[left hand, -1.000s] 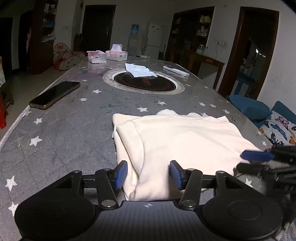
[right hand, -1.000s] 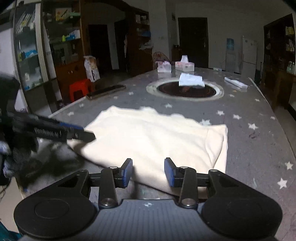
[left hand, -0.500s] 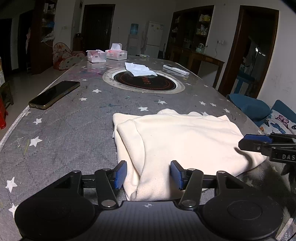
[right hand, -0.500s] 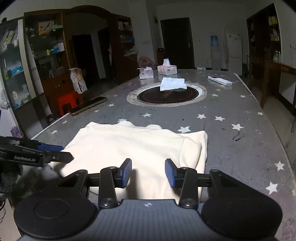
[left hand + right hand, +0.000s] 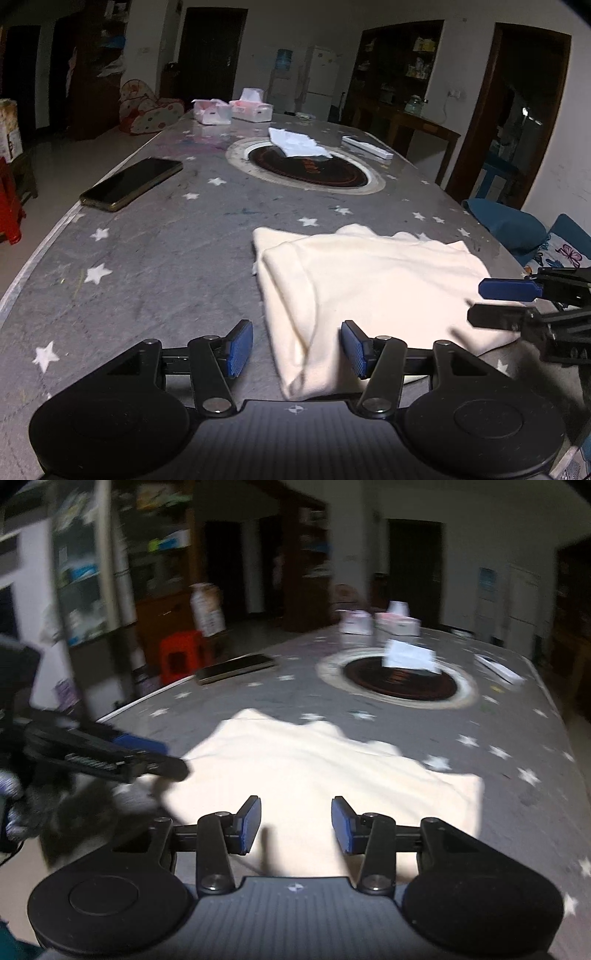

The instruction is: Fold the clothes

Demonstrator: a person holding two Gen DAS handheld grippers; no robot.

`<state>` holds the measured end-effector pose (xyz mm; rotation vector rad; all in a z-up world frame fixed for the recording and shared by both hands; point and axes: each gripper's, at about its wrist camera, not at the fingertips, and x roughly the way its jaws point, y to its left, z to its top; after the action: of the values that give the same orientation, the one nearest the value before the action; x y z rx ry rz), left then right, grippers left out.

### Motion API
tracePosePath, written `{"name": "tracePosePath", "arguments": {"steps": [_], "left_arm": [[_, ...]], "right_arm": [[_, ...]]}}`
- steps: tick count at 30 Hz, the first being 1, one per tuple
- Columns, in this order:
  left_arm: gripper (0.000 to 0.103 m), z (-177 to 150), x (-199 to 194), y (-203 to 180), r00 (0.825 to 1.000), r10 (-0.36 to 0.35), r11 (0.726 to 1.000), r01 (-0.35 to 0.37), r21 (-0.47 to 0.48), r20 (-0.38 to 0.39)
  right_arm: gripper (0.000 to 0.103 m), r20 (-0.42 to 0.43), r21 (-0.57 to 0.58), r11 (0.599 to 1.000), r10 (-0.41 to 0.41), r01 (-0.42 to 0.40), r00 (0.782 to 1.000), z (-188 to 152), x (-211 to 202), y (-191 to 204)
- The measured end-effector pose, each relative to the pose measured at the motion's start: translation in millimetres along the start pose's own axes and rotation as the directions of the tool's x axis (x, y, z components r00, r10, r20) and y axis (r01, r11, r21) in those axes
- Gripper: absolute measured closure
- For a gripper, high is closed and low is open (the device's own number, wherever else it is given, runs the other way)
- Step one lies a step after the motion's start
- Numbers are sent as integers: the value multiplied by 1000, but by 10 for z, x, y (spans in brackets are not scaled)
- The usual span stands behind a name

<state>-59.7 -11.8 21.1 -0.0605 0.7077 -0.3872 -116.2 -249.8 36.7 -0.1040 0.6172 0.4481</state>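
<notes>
A cream garment [image 5: 369, 284] lies folded flat on the grey star-patterned table [image 5: 166, 258]; it also shows in the right wrist view [image 5: 314, 775]. My left gripper [image 5: 297, 347] is open and empty, its jaws on either side of the garment's near left corner, just above it. My right gripper [image 5: 295, 823] is open and empty over the garment's near edge. The right gripper also shows at the right of the left wrist view [image 5: 506, 302], at the garment's right edge. The left gripper shows at the left of the right wrist view [image 5: 147, 757].
A black phone [image 5: 131, 182] lies at the table's left edge. A round dark hotplate [image 5: 306, 170] with a white cloth [image 5: 295, 142] sits mid-table. Two tissue boxes [image 5: 232, 110] and a white remote [image 5: 367, 147] lie at the far end. A red stool [image 5: 181, 657] stands left of the table.
The right gripper has swung to face further left and the view blurs with the motion. The left gripper has shifted a little left, so the garment corner sits more to the right between its jaws.
</notes>
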Motion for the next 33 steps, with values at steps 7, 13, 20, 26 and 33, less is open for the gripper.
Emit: {"name": "tracePosePath", "arguments": {"steps": [7, 13, 20, 26, 33], "left_arm": [[47, -19, -61, 139, 1000, 21, 999, -21, -27, 5], [47, 11, -153, 297, 999, 40, 997, -39, -71, 17], [47, 85, -226, 421, 1000, 7, 990, -4, -144, 26], [42, 142, -210, 467, 999, -48, 973, 51, -227, 18], [30, 202, -116, 528, 994, -108, 915, 101, -390, 3]], "right_arm": [[61, -37, -185, 977, 106, -111, 994, 98, 204, 519], [61, -63, -311, 937, 145, -157, 987, 137, 361, 858], [66, -96, -432, 890, 113, -144, 989, 126, 558, 1130], [79, -86, -492, 866, 53, -89, 995, 55, 636, 1242], [87, -49, -389, 917, 80, -93, 996, 161, 535, 1097]]}}
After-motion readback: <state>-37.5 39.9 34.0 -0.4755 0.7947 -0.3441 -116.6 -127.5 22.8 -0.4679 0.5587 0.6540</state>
